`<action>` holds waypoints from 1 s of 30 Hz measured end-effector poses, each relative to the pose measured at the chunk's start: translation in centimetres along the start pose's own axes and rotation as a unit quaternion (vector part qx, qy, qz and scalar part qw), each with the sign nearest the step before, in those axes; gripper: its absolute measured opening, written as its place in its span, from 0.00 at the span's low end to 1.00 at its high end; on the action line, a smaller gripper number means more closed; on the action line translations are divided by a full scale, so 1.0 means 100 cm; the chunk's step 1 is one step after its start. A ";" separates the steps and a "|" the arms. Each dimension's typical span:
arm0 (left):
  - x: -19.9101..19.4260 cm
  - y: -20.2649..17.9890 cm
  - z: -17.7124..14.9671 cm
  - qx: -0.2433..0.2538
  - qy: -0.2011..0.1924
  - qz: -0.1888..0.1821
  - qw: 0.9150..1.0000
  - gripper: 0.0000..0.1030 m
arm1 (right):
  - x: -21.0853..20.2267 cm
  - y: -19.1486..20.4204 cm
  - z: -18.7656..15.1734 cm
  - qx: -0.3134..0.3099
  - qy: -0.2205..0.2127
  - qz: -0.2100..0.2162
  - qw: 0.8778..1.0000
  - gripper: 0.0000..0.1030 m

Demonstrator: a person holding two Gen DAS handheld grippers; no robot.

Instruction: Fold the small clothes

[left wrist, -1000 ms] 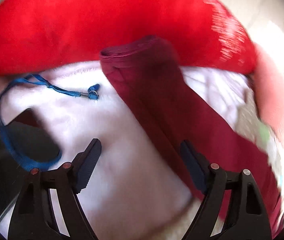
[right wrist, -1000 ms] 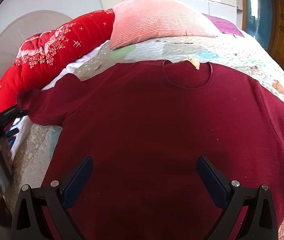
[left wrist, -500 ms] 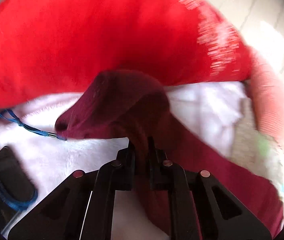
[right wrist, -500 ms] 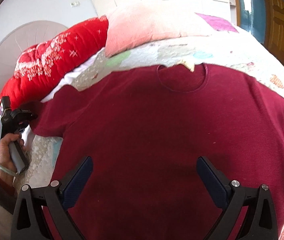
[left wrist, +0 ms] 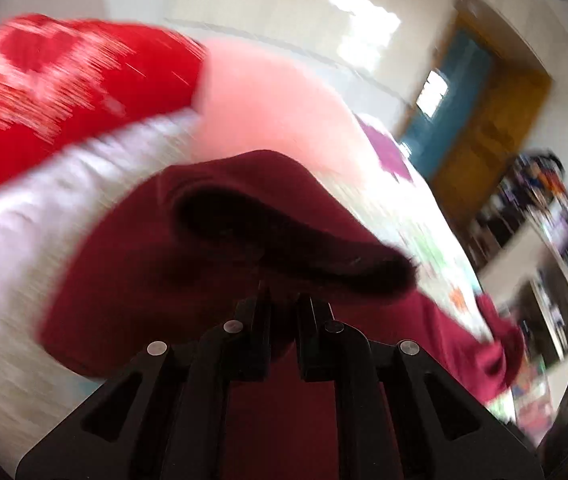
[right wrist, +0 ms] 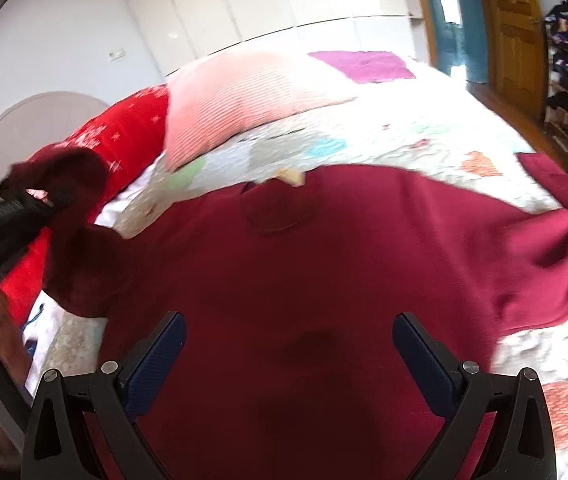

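Left wrist view is smeared by blur: the left gripper [left wrist: 284,300] has its fingers clamped on the sleeve [left wrist: 211,240] of the maroon sweater [right wrist: 304,272], whose dark cuff opening gapes just beyond the fingertips. Right gripper [right wrist: 288,344] hovers with fingers spread wide, empty, over the sweater's body on the quilted bed [right wrist: 404,136]; the hem is cut off below.

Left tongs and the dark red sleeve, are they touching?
Touching. In the left wrist view, the left tongs are shut on the sleeve, with cloth bunched between the fingers and draped ahead of them.
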State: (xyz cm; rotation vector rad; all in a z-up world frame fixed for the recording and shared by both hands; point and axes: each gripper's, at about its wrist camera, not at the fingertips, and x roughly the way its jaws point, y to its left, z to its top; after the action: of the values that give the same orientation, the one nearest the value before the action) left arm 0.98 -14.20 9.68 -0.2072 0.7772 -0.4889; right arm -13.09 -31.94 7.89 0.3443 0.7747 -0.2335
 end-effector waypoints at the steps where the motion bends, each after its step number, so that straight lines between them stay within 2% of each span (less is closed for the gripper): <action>1: 0.011 -0.009 -0.009 0.003 0.016 -0.015 1.000 0.08 | -0.003 -0.009 0.000 0.007 -0.002 -0.010 1.000 0.99; 4: 0.044 -0.029 -0.034 0.015 0.090 -0.053 0.994 0.11 | -0.009 -0.033 -0.002 0.028 0.002 -0.034 0.999 0.99; 6: 0.056 -0.037 -0.046 0.030 0.136 -0.082 0.987 0.34 | -0.011 -0.046 -0.003 0.042 0.008 -0.044 0.998 0.99; 7: 0.049 -0.040 -0.051 0.034 0.142 -0.089 0.985 0.39 | -0.012 -0.052 -0.002 0.049 0.008 -0.044 0.998 0.99; 10: 0.015 -0.037 -0.044 0.056 0.126 -0.089 0.986 0.42 | -0.014 -0.063 -0.002 0.066 0.007 -0.045 0.997 0.99; 11: -0.005 -0.032 -0.041 0.068 0.110 -0.083 0.988 0.44 | -0.013 -0.064 -0.002 0.069 0.008 -0.041 0.997 0.99; 12: -0.015 -0.028 -0.042 0.076 0.096 -0.071 0.990 0.49 | -0.010 -0.063 -0.001 0.069 0.010 -0.034 0.997 0.99; 13: -0.028 -0.021 -0.040 0.084 0.076 -0.051 0.992 0.54 | -0.009 -0.063 -0.001 0.066 0.012 -0.030 0.997 0.99; 14: -0.041 -0.013 -0.040 0.091 0.050 -0.020 0.994 0.65 | -0.006 -0.058 0.002 0.059 0.013 -0.027 0.998 0.99; 15: -0.048 -0.003 -0.041 0.093 0.030 0.009 0.995 0.70 | -0.004 -0.054 0.004 0.048 0.011 -0.027 0.998 0.99; 17: -0.059 0.023 -0.038 0.086 -0.001 0.073 0.994 0.70 | 0.003 -0.046 0.009 0.022 0.010 -0.036 0.999 0.99; 19: -0.053 0.047 -0.034 0.066 0.006 0.112 0.992 0.70 | 0.016 -0.038 0.014 -0.010 0.019 -0.045 0.999 0.99; 21: -0.041 0.070 -0.040 0.048 0.033 0.122 0.991 0.70 | 0.028 -0.034 0.018 -0.033 0.030 -0.053 0.998 0.99; 24: -0.026 0.091 -0.050 0.021 0.079 0.119 0.990 0.70 | 0.039 -0.035 0.016 -0.040 0.053 -0.053 0.996 0.99; 25: -0.017 0.081 -0.052 0.019 0.080 0.120 0.989 0.70 | 0.037 -0.036 0.013 -0.032 0.060 -0.037 0.997 0.99; 28: -0.012 0.083 -0.058 0.017 0.084 0.118 0.989 0.70 | 0.023 -0.044 0.002 0.015 0.061 0.022 0.998 0.99; 30: -0.012 0.081 -0.061 0.018 0.087 0.117 0.989 0.70 | 0.021 -0.051 -0.001 0.061 0.064 0.088 0.992 0.99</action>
State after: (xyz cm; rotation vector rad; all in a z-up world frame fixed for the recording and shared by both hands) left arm -1.31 -6.59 3.29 -0.0391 0.9488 -0.2997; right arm -13.40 -36.76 5.18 0.5452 0.8522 -0.0939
